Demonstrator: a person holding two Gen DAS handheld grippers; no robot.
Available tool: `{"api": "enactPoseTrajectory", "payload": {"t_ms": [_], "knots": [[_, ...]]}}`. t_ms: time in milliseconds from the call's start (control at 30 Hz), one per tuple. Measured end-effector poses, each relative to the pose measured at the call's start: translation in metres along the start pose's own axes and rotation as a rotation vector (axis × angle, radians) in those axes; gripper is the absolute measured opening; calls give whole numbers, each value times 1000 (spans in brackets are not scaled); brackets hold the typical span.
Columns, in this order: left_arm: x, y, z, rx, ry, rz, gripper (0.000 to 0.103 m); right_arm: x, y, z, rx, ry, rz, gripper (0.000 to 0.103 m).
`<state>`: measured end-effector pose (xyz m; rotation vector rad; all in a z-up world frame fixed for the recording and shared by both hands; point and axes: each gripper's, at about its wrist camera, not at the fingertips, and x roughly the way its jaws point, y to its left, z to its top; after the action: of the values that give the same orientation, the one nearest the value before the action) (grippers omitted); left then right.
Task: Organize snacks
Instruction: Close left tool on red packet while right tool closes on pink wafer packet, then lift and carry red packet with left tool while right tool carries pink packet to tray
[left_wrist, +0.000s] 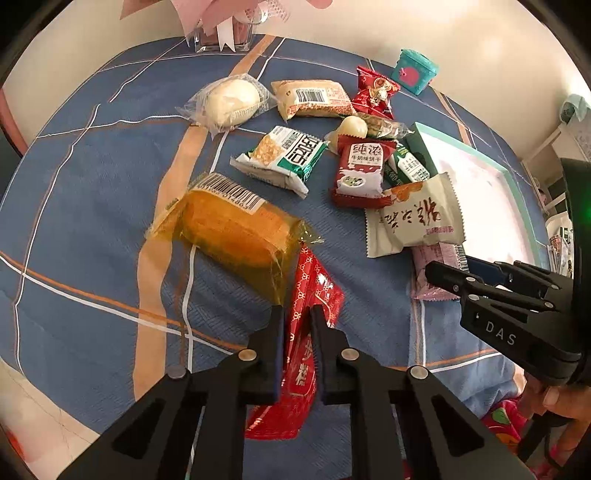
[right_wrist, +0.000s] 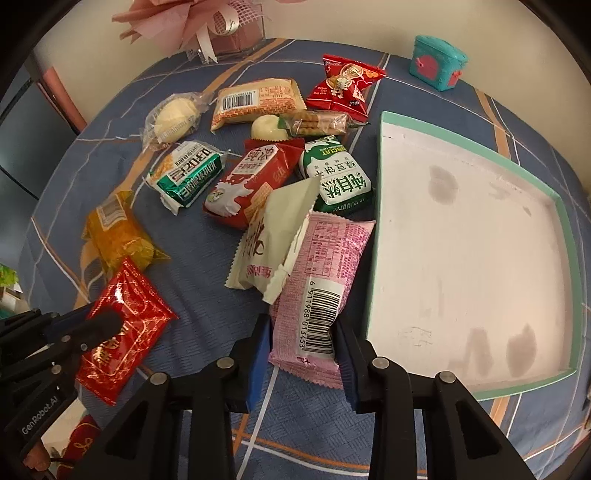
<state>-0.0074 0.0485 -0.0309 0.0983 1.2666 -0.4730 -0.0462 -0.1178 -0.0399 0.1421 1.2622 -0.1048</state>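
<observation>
Right wrist view: we judged the pink packet (right_wrist: 325, 288) light and crinkly, right gripper (right_wrist: 301, 354) clamping its near end; left gripper (left_wrist: 297, 347) pinched the red packet (left_wrist: 306, 332)

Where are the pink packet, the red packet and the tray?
pink packet (right_wrist: 325, 280), right wrist view, middle of its printed back.
red packet (left_wrist: 301, 350), left wrist view, strip between the fingers.
tray (right_wrist: 443, 240), right wrist view, bare floor.

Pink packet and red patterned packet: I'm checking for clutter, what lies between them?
Bare tablecloth separates the pink packet from the red patterned packet, shown in the right wrist view.
</observation>
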Motion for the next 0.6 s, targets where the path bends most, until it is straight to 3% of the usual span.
{"api": "enactPoseTrajectory", "payload": {"t_ms": [333, 600], "knots": [[-30, -9, 11, -11, -28, 31, 9, -32, -20, -5, 65, -61, 82, 36], [-76, -23, 43, -58, -116, 52, 9, -57, -38, -8, 148, -143, 138, 36]]}}
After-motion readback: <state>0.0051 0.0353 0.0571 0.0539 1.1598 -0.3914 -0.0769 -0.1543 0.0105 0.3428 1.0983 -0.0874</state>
